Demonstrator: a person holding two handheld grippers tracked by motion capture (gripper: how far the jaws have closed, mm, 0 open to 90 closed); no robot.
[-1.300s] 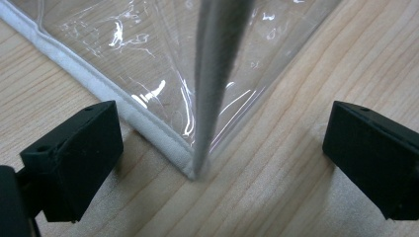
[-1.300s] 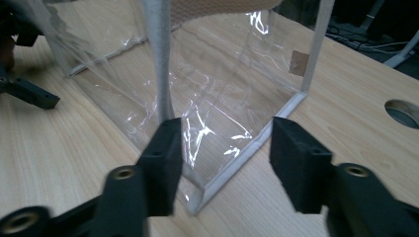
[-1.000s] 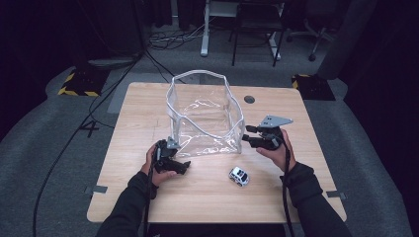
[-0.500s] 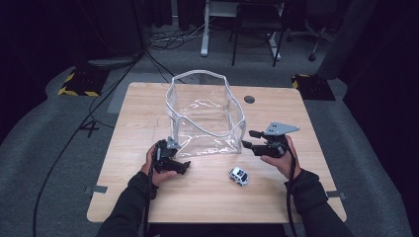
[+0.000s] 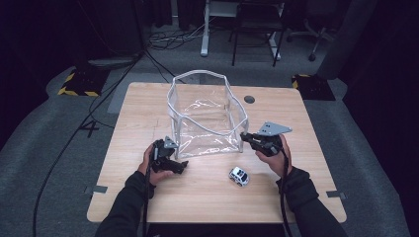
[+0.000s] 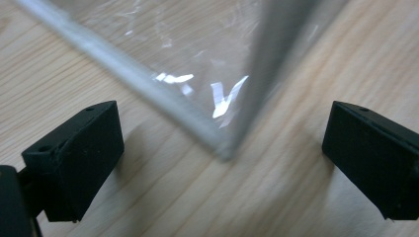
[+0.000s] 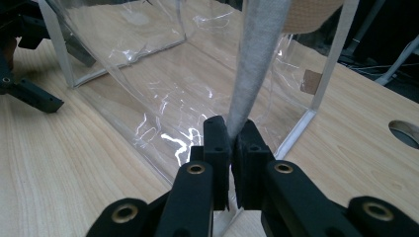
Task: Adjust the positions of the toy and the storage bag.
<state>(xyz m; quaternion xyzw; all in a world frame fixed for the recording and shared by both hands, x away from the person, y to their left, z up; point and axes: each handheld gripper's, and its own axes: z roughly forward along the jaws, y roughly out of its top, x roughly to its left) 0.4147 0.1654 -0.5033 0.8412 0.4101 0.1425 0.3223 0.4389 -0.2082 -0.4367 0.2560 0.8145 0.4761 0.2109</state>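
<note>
Clear plastic bag, grey-trimmed, open-topped, standing upright at centre of wooden worktop. Right gripper at bag's near right corner, jaws just closed, now clamped on the grey vertical edge strip; strip runs up and away from the pads in the right gripper view. Left gripper resting low on worktop just off bag's near left corner, jaws wide, nothing between them. In the left gripper view that corner sits between the two black jaws but ahead of them, not touched.

Toy car, white, lying on worktop near of the bag, between the hands, closer to the right hand; apart from both grippers and from the bag.

Key relation: car lies near and left of the right gripper, near and right of the left one. Right side occupied with holding bag. Left gripper free and open, so likely the one to fetch car; bag mouth faces up, so entry from above.
</note>
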